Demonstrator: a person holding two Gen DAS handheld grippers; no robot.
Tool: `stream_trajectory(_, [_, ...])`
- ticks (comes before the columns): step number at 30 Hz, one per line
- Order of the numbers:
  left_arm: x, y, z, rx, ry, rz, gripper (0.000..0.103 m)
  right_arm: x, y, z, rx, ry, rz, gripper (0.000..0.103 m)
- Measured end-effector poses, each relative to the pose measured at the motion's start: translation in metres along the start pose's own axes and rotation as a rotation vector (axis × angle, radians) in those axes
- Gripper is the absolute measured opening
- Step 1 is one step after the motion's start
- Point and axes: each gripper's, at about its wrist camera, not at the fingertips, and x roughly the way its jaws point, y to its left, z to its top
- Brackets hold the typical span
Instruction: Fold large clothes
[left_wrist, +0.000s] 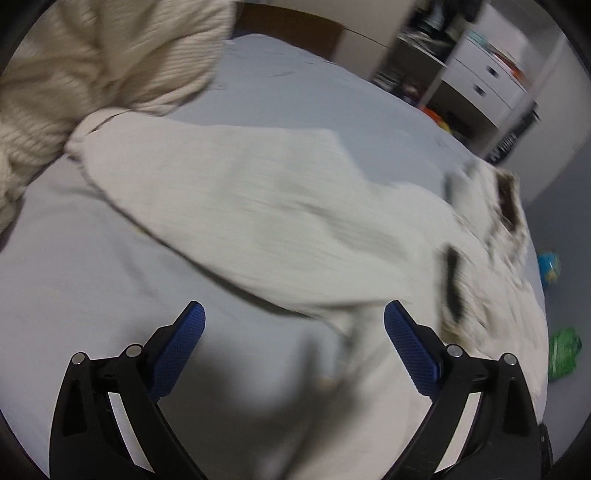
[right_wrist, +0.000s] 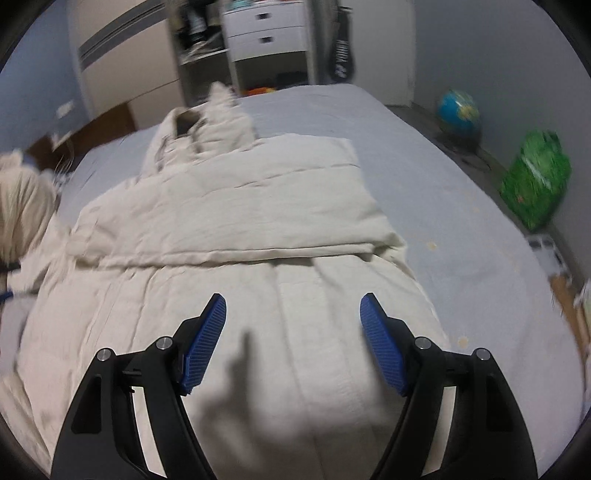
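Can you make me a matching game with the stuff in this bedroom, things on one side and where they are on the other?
Things:
1. cream coat
2. globe
3. green bag
4. white drawers

Places:
A. on the floor against the wall, nearer the camera
B. at the far end of the room, past the bed
C. spread on the bed, one part folded over
D. on the floor beside the bed, farther back

Pairs: 1-C, 2-D, 3-A, 4-B
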Motion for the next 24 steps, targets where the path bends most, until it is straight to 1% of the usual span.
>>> stream_trajectory(4, [0.008,0.045,0.017,-0.038,-0.004,0.060,0.094,-0.008,0.017,-0.003,-0.114,0.009,0.001,0.071])
stream_trajectory(7, [0.017,0.075,0.027,-0.077,0.001,0.071,0.094,-0.013,0.024,-0.008,-0.169,0.016,-0.008,0.071])
stream_trajectory(9, [0.022,0.087,0.034,-0.107,-0.001,0.066,0.094,-0.016,0.026,-0.012,-0.202,0.020,-0.022,0.071])
stream_trajectory(11, [0.028,0.105,0.039,-0.159,0.003,0.047,0.094,-0.017,0.027,-0.013,-0.220,0.021,-0.034,0.071])
stream_trajectory(14, [0.043,0.129,0.047,-0.272,0.025,0.018,0.091,-0.019,0.026,-0.015,-0.220,0.014,-0.049,0.071])
stream_trajectory(16, [0.049,0.136,0.051,-0.306,0.023,0.006,0.090,-0.018,0.027,-0.016,-0.227,0.014,-0.060,0.071])
stream_trajectory(17, [0.051,0.136,0.055,-0.306,0.008,0.006,0.089,-0.018,0.028,-0.017,-0.230,0.013,-0.064,0.071])
stream_trajectory(18, [0.051,0.136,0.058,-0.303,-0.001,0.006,0.087,-0.018,0.029,-0.018,-0.236,0.011,-0.066,0.071])
stream_trajectory(22, [0.057,0.137,0.067,-0.281,-0.014,0.031,0.062,-0.015,0.029,-0.018,-0.241,0.019,-0.067,0.071])
stream_trajectory(24, [0.058,0.143,0.069,-0.305,-0.026,0.026,0.051,-0.014,0.028,-0.018,-0.240,0.025,-0.067,0.071])
